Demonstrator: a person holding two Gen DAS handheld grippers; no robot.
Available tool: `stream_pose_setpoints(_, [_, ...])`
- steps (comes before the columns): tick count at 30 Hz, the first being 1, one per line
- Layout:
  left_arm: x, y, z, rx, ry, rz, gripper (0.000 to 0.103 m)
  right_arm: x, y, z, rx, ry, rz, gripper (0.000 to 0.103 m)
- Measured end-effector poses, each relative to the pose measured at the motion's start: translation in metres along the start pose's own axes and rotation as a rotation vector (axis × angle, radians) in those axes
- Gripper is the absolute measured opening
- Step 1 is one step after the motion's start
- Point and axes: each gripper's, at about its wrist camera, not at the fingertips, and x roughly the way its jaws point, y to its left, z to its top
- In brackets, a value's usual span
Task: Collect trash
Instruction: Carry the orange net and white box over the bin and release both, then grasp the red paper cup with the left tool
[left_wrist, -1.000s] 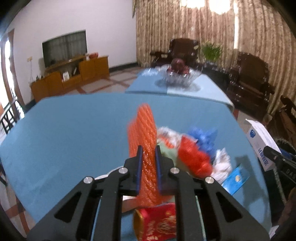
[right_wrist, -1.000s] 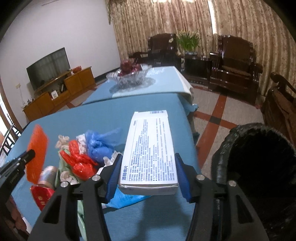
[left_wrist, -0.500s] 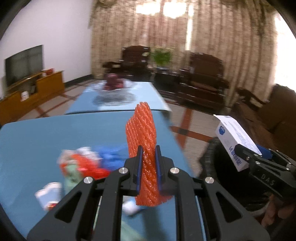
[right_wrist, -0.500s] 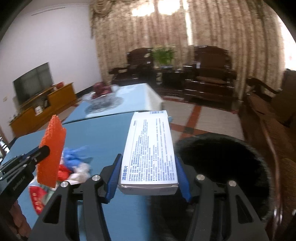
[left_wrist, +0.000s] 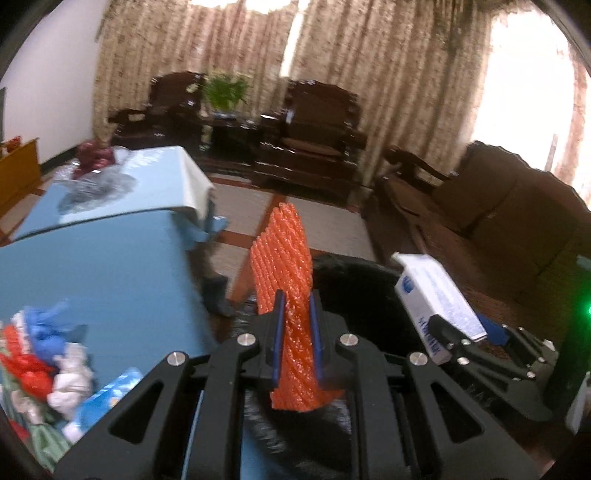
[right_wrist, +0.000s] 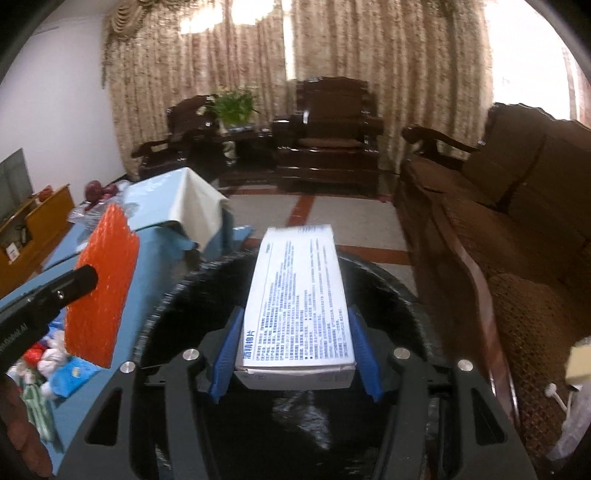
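Observation:
My left gripper (left_wrist: 294, 306) is shut on an orange foam net sleeve (left_wrist: 284, 266) and holds it upright over the near rim of the black-lined trash bin (left_wrist: 362, 295). My right gripper (right_wrist: 295, 325) is shut on a white printed box (right_wrist: 299, 291) and holds it flat above the bin's open mouth (right_wrist: 388, 291). The box also shows in the left wrist view (left_wrist: 436, 295). The orange sleeve also shows in the right wrist view (right_wrist: 101, 284), left of the bin. A pile of trash (left_wrist: 40, 354) lies on the blue table (left_wrist: 92, 266).
The pile holds red, blue and white wrappers and a blue packet (left_wrist: 107, 391). A second blue table with a fruit bowl (left_wrist: 96, 162) stands behind. Dark wooden armchairs (right_wrist: 328, 133) and a sofa (right_wrist: 517, 206) line the room. The bin stands on the floor at the table's right edge.
Both grippers have swung right from over the table toward the bin. The box is now above the bin mouth and the orange sleeve is at its rim. Both grips are unchanged.

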Motion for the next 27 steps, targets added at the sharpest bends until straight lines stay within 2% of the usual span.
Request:
stream_pose_setpoints(1, [0.001, -0.002, -0.003, -0.001, 0.005, -0.01, 0.025, 0.003, -0.004, -0.002, 0.005, 0.002, -0.02, 0.06])
stream_pose_setpoints(2, [0.006, -0.006, -0.004, -0.001, 0.016, -0.025, 0.034, 0.004, -0.007, -0.004, 0.014, 0.004, -0.044, 0.073])
stream_pose_setpoints(3, [0.007, -0.007, -0.006, 0.0, 0.018, -0.027, 0.052, 0.003, -0.009, -0.007, 0.019, 0.003, -0.058, 0.078])
stream_pose_setpoints(4, [0.004, -0.007, -0.008, 0.0, 0.011, -0.021, 0.058, 0.002, -0.013, -0.011, 0.024, 0.0, -0.067, 0.079])
stream_pose_setpoints(7, [-0.005, 0.002, -0.011, 0.011, -0.01, 0.006, 0.066, 0.0, -0.013, -0.015, 0.026, -0.002, -0.077, 0.086])
stream_pose_setpoints(11, [-0.037, 0.035, -0.015, -0.01, -0.045, 0.085, 0.072, -0.008, -0.001, -0.019, 0.02, -0.025, -0.069, 0.095])
stream_pose_setpoints(14, [-0.062, 0.064, -0.019, -0.032, -0.08, 0.187, 0.076, -0.013, 0.022, -0.018, 0.009, -0.039, -0.032, 0.097])
stream_pose_setpoints(18, [-0.103, 0.104, -0.033, -0.049, -0.111, 0.333, 0.077, -0.021, 0.076, -0.02, -0.041, -0.053, 0.088, 0.097])
stream_pose_setpoints(22, [-0.141, 0.146, -0.059, -0.081, -0.103, 0.491, 0.077, -0.034, 0.139, -0.031, -0.135, -0.083, 0.214, 0.097])
stream_pose_setpoints(27, [-0.17, 0.187, -0.083, -0.116, -0.07, 0.615, 0.077, -0.04, 0.205, -0.054, -0.199, -0.094, 0.328, 0.097])
